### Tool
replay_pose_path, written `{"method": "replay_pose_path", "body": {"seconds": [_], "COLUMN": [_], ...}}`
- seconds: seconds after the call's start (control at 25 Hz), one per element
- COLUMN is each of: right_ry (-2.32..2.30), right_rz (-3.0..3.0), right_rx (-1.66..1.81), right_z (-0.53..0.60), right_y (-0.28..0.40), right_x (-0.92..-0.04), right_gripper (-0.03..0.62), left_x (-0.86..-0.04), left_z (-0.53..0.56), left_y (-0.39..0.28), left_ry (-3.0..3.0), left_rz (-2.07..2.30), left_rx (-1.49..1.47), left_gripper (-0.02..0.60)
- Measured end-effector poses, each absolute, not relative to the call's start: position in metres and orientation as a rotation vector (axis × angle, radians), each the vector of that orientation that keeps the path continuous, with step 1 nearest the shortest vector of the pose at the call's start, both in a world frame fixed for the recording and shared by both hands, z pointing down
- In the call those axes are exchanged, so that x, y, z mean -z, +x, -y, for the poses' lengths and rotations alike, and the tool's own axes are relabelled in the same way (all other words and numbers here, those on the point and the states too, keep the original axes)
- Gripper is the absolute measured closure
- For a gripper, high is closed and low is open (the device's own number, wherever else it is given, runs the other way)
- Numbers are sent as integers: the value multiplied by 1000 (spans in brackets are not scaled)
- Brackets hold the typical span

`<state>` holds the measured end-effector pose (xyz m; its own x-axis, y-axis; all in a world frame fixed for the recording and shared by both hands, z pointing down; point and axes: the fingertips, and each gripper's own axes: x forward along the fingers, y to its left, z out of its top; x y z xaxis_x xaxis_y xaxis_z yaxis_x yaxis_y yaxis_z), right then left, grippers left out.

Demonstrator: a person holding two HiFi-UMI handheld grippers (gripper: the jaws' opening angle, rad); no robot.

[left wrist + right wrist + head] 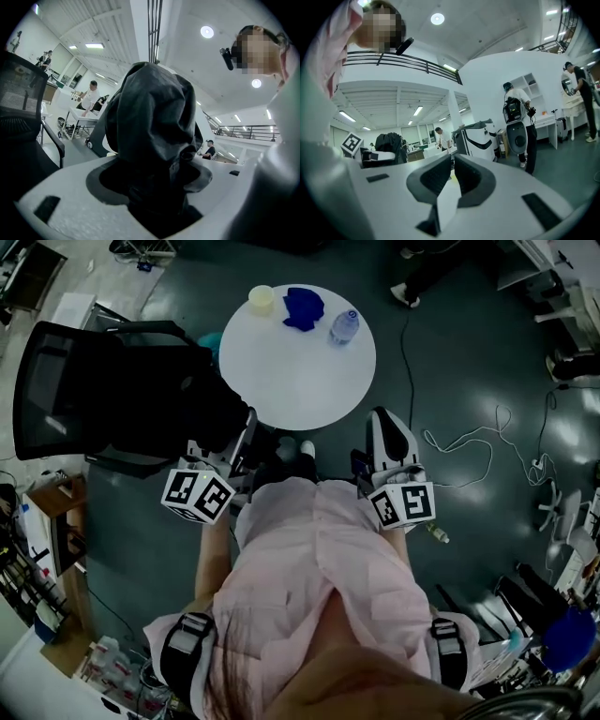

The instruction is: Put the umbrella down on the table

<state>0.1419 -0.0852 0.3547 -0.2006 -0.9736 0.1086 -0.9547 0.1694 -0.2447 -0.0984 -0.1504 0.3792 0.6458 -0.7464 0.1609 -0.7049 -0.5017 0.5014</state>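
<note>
A folded black umbrella (150, 122) fills the left gripper view, bunched upright between the jaws of my left gripper (154, 187), which is shut on it. In the head view that gripper (242, 432) holds the umbrella (220, 409) at the near left rim of the round white table (300, 381). My right gripper (380, 418) hovers at the table's near right rim. In the right gripper view its jaws (452, 176) stand almost together with nothing between them. The umbrella (389, 143) also shows at the left of that view.
At the table's far side lie a yellow cup (262, 300), a crumpled blue cloth (303, 307) and a water bottle (344, 326). A black mesh office chair (66, 390) stands close on the left. White cables (469, 442) trail over the dark floor on the right.
</note>
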Motion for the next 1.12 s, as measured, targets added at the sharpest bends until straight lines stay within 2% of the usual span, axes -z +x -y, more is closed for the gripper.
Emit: {"method": "replay_pose_path", "body": {"seconds": [0.56,1.12], "right_ry": [-2045,-2095], "right_rz": [-2240,-2179], "right_rx": [414,460], "right_z": [151,159], "right_y": [118,150], "right_x": [-354,-359], "right_gripper": [554,554], "left_x": [-397,-408], "left_z": [233,241], "left_y": [-106,-74], "left_ry": [2376,2376], "left_rz": [982,925], "left_rx": [-43,-145], "left_gripper": [268,268]}}
